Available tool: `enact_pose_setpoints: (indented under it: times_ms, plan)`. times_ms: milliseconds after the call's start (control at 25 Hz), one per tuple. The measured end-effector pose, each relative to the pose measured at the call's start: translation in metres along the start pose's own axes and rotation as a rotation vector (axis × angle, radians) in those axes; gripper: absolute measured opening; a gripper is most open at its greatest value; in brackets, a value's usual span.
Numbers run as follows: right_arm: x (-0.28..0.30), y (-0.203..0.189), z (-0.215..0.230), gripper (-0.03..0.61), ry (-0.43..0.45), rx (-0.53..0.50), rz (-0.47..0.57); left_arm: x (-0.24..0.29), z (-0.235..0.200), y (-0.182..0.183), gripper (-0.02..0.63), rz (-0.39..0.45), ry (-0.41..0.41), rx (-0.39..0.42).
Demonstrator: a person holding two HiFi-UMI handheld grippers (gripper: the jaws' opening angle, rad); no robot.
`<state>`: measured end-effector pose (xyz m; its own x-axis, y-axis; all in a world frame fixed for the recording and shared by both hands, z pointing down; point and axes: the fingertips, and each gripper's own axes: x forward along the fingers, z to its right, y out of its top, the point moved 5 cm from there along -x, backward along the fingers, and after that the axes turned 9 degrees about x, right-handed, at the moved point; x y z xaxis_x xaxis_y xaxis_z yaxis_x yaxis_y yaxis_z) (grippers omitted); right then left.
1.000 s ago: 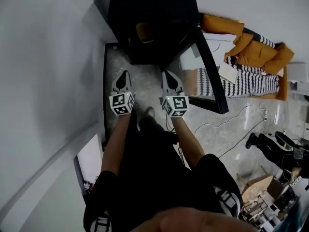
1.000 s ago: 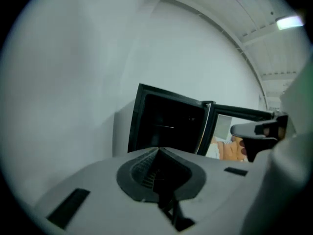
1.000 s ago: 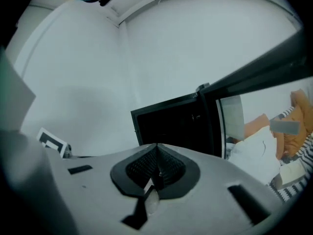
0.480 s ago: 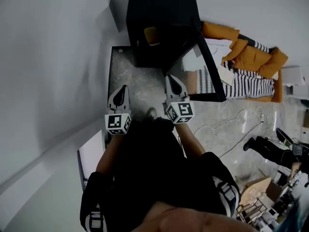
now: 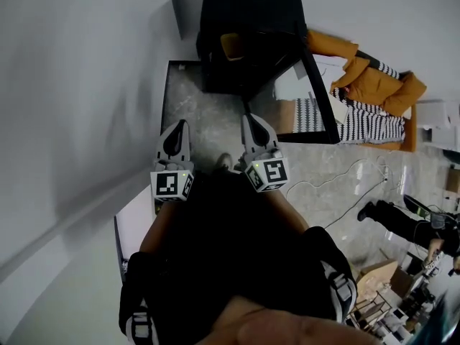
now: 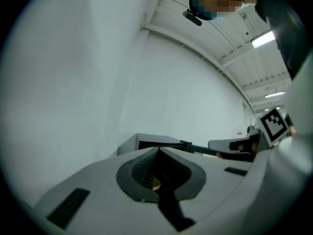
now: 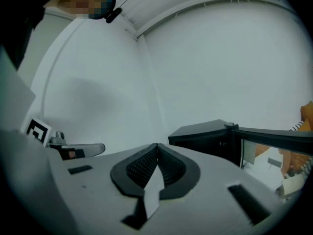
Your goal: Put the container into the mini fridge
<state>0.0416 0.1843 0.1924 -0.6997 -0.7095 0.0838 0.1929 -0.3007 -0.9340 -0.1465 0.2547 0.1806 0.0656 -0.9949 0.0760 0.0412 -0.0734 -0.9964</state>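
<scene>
Container (image 5: 231, 46): a small yellow item, seen inside the open mini fridge (image 5: 248, 6), on an upper level of the dark cavity. It is held by nothing.
Task state: judged done as to placing. The door (image 5: 323, 99) is left swung open.
Left gripper (image 5: 180, 123): jaws are pressed together, with nothing clamped between them. A yellow speck shows low in the gap in the left gripper view. What it is cannot be told.
Right gripper (image 5: 248, 117): jaws meet at the tips and nothing is gripped.
Key relation: the container lies ahead of both sets of fingertips, up the head view, and is well apart from them. It is almost in line with the right gripper and off to the right of the left one.
Nearer hand: the right is judged nearer. The open door also hangs on that side.
Long axis of container: too small and too shadowed to be read.
Count: one container, one mini fridge, one door and two grippers.
Also noted: an orange garment (image 5: 374, 81) on the floor beyond the door.
</scene>
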Motion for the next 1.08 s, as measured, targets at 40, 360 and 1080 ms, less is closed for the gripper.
enact_pose_setpoints:
  times_ms: [40, 360, 1080]
  plan:
    - [-0.001, -0.001, -0.002, 0.001, 0.001, -0.005, -0.005, -0.001, 0.000, 0.001, 0.005, 0.007, -0.002, 0.000]
    - [-0.008, -0.006, -0.008, 0.000, 0.000, -0.017, -0.011, -0.006, 0.007, -0.002, 0.005, 0.006, -0.031, -0.001]
    - [-0.006, -0.009, -0.022, 0.000, 0.029, -0.024, -0.013, -0.014, -0.004, -0.003, 0.005, 0.016, -0.008, -0.009]
